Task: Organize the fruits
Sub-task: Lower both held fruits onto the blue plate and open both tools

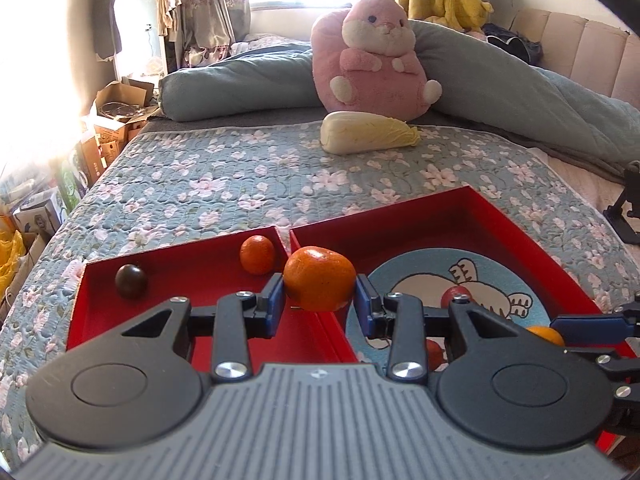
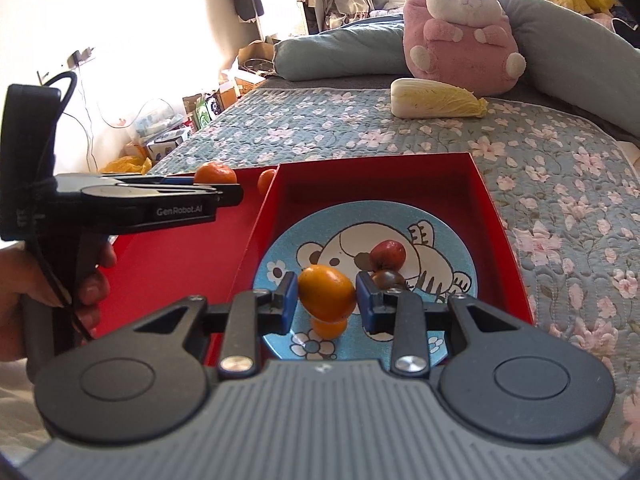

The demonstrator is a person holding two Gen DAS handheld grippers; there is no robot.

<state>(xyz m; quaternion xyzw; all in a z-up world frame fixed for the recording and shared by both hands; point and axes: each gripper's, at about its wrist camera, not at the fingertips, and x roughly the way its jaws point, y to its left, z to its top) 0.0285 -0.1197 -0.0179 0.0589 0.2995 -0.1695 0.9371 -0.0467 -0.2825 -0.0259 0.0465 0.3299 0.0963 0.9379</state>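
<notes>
My left gripper (image 1: 320, 298) is shut on an orange tangerine (image 1: 319, 278), held above the wall between two red trays. The left red tray (image 1: 160, 272) holds a smaller tangerine (image 1: 258, 254) and a dark round fruit (image 1: 131, 281). My right gripper (image 2: 327, 298) is shut on an orange oval fruit (image 2: 326, 296) above the blue cartoon plate (image 2: 280, 264) in the right red tray (image 2: 492, 216). The plate holds a red fruit (image 2: 387, 254), a dark fruit (image 2: 388, 279) and a small orange fruit (image 2: 329, 328). The left gripper shows in the right wrist view (image 2: 224, 192) with its tangerine (image 2: 215, 173).
The trays lie on a floral quilt (image 1: 240, 184). A napa cabbage (image 1: 370, 133) and a pink plush toy (image 1: 372, 56) sit further back against a rolled blue duvet (image 1: 240, 84). Cardboard boxes (image 1: 108, 128) stand beside the bed on the left.
</notes>
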